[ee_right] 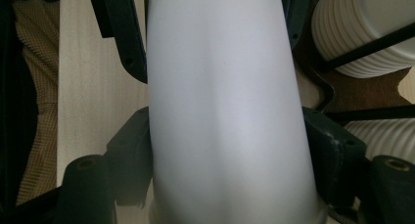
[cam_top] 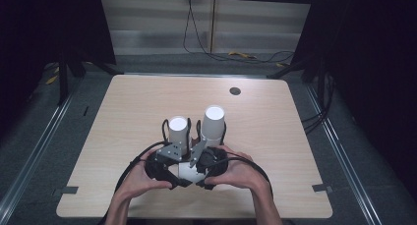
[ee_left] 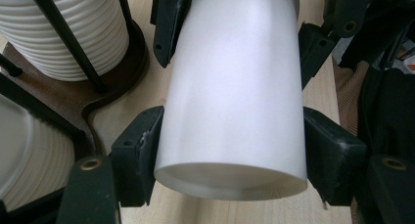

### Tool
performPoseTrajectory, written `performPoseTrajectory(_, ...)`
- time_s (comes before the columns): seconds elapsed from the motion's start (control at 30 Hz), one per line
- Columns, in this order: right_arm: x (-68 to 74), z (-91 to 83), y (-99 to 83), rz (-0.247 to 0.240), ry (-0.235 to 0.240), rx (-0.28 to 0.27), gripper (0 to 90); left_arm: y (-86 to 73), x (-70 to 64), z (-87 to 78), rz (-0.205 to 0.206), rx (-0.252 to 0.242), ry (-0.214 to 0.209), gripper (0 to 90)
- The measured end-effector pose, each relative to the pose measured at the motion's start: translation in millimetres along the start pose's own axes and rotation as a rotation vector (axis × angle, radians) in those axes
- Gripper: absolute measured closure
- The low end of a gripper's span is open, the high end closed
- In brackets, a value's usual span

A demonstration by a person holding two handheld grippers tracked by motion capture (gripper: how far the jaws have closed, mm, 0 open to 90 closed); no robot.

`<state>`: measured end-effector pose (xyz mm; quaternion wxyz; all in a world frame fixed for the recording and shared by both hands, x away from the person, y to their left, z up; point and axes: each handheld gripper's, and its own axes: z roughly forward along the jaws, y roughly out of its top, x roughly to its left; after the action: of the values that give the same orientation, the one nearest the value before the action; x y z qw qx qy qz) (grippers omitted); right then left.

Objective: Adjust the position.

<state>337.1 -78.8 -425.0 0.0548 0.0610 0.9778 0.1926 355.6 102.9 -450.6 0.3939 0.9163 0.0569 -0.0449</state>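
Pale wood surface (cam_top: 275, 131) lies under my hands, dark floor all round it. Near its middle I hold two white cups, smooth, matte and tapered, both mouth-down. My left hand-held gripper (cam_top: 178, 136) pinches the left cup (cam_top: 178, 129); my right hand-held gripper (cam_top: 211, 136) pinches the right cup (cam_top: 213, 123), which tilts slightly. I judge both are gripped for stacking: next, lift one clear and lower it squarely over the other. Ribbed white cup stacks (ee_left: 73, 33) in a black wire rack (ee_left: 68, 43) stand beside.

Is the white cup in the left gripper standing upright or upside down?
Upside down. In the left gripper view the white cup has its recessed base facing the camera, with the fingers pressed against both sides.
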Motion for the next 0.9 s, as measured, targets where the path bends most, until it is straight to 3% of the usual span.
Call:
performPoseTrajectory(0.4,-1.2,3.3,-2.5,0.009,0.035,-0.024,26.9,-0.4,-1.4,1.0,0.014,0.017,-0.005,34.1)
performPoseTrajectory(0.5,-1.9,3.7,-4.0,0.016,0.028,-0.049,23.8,-0.8,-2.0,0.2,0.007,0.004,0.0,34.4)
performPoseTrajectory(0.53,-1.5,3.4,-5.0,0.035,0.027,-0.058,16.9,-0.8,-2.1,-1.5,0.008,-0.003,0.006,34.4)
performPoseTrajectory(0.9,-3.2,0.1,-14.9,0.079,-0.001,-0.125,14.5,-3.7,-3.9,-7.9,0.008,-0.027,0.021,34.3)
